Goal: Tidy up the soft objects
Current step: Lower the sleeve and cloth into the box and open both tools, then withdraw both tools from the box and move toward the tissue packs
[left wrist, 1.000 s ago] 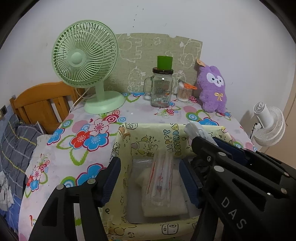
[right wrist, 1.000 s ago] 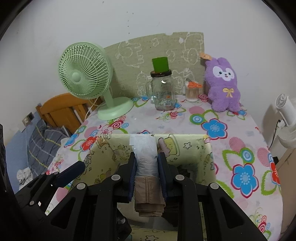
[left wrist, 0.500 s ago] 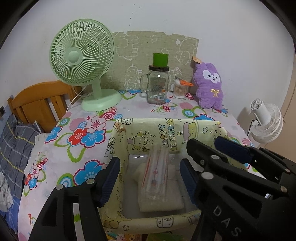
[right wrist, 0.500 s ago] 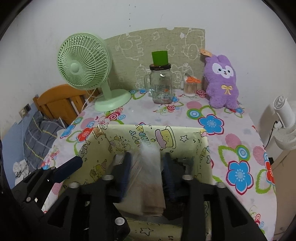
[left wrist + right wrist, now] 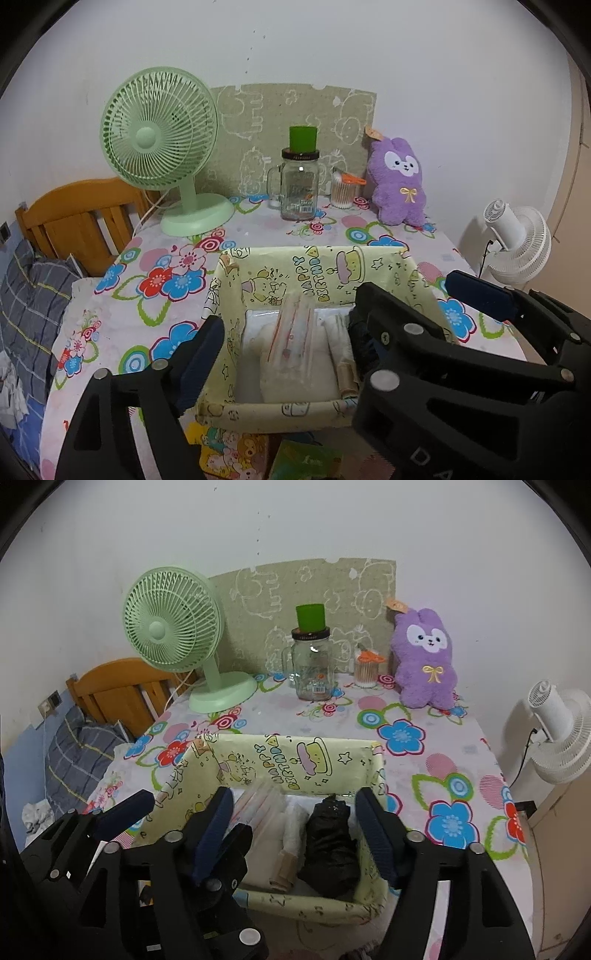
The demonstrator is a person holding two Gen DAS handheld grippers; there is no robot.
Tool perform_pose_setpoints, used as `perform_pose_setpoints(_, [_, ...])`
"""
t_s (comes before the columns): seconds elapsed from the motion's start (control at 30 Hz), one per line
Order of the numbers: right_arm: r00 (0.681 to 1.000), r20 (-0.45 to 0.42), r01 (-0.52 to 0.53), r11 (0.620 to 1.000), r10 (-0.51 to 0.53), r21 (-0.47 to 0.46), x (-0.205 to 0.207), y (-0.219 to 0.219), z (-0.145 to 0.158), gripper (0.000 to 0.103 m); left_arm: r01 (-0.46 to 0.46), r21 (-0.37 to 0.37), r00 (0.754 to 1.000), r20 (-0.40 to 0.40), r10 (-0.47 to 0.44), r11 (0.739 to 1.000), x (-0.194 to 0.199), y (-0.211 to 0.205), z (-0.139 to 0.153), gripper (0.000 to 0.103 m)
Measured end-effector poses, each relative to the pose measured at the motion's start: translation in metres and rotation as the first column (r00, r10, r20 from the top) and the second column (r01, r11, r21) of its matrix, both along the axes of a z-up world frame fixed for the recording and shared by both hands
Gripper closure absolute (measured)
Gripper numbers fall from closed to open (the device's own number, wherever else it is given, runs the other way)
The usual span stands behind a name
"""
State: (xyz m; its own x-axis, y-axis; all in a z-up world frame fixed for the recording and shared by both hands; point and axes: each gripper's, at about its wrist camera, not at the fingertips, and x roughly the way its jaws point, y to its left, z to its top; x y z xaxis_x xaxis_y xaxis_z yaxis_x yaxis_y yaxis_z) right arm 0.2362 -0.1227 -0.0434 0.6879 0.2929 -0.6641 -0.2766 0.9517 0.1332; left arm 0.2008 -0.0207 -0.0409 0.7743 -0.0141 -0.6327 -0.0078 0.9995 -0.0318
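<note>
A yellow cartoon-print fabric box (image 5: 325, 264) (image 5: 280, 755) stands on the flowered table. Inside lie a clear-wrapped pack with red print (image 5: 293, 336) on a white bundle, a beige and white wrapped roll (image 5: 291, 834) (image 5: 341, 350), and a black crumpled bundle (image 5: 330, 843). My right gripper (image 5: 297, 830) is open and empty above the box, its fingers either side of the roll and black bundle. My left gripper (image 5: 284, 339) is open and empty over the box's near left; its right finger is hidden behind the right gripper.
At the back of the table stand a green fan (image 5: 162, 147), a glass jar with a green cup on top (image 5: 299, 184), a cotton-swab pot (image 5: 341, 190) and a purple plush rabbit (image 5: 400, 181). A white fan (image 5: 517, 247) stands right, a wooden headboard (image 5: 81, 218) left.
My right gripper opened and let go of the wrapped roll, which now lies in the box beside the black bundle. Both grippers pulled back and up a little.
</note>
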Motion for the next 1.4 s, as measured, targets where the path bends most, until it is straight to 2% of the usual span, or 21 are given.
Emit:
perform_pose_setpoints(0.13, [1.000,0.019,0.008,1.000,-0.008,0.008,-0.010,-0.005,0.008,0.017,0.007,0.006,1.000,0.019,-0.007,1.000,-0.011,-0.003,0.007,0.011])
perform_pose_setpoints(0.43, [0.999,0.049,0.018,1.000,-0.018,0.003,-0.035,-0.013,0.023,0.011,0.027,0.012,0.998,0.053,-0.028,1.000,-0.034,-0.012,0.020,0.003])
perform_pose_setpoints(0.93, [0.993,0.107,0.047,0.999,-0.046,-0.014,-0.079,-0.025,0.044,0.007,0.045,0.016,0.994,0.097,-0.047,0.999,-0.074,-0.023,0.033,0.002])
perform_pose_setpoints(1.4, [0.989,0.132,0.068,0.997,-0.064,-0.027,-0.115,-0.033,0.048,0.004,0.056,0.010,0.992,0.112,-0.057,0.998,-0.106,-0.029,0.033,0.002])
